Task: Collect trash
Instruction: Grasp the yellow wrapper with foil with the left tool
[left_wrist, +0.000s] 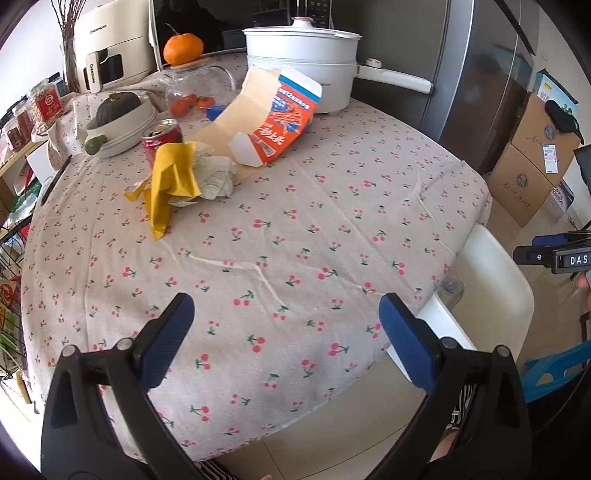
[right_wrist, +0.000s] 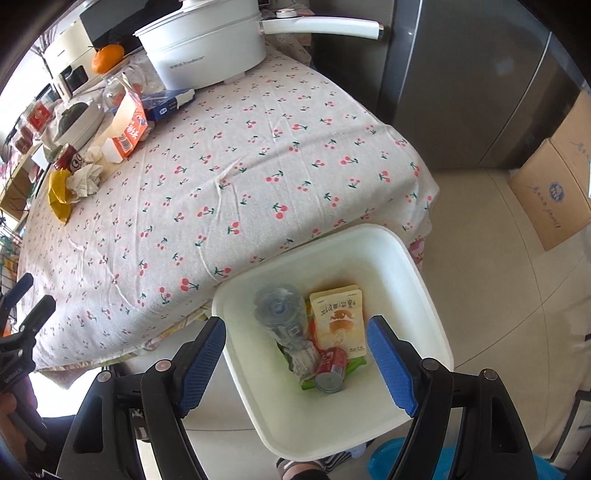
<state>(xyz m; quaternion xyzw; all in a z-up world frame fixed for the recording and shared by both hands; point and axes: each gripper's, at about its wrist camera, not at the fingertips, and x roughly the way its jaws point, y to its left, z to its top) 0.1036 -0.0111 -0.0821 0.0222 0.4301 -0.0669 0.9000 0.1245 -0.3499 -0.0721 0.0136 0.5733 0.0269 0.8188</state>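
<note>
Left wrist view: left gripper (left_wrist: 286, 326) hangs over bare tablecloth (left_wrist: 295, 229), tongs spread wide, nothing between them.
Right wrist view: right gripper (right_wrist: 297, 354) hangs over the white bin (right_wrist: 369, 236), tongs spread, nothing pinched.
Bin contents: crushed clear bottle (right_wrist: 284, 317), beige snack pouch (right_wrist: 341, 317), red can (right_wrist: 332, 369), all lying at the bottom.
Bin position: on the floor, just beside the table edge.
Trash left on table: yellow wrapper (left_wrist: 171, 184), crumpled white paper (left_wrist: 218, 177), second red can (left_wrist: 162, 138), torn orange-and-white carton (left_wrist: 284, 122); all clustered at the far side, touching or overlapping.
Non-trash nearby: white pot (left_wrist: 306, 70), glass jar (left_wrist: 199, 88), bowl with squash (left_wrist: 122, 122).
Task standing: judged partly done; the far cluster is not yet collected.
Risk, tangled pile: a pinch on the wrapper may drag the paper along and drop it short of the bin.
Risk, can: upright, close to the bowl; a sideways approach may tip it or nudge the bowl.
Risk, carton: large and floppy; it may catch on the bin rim.
</note>
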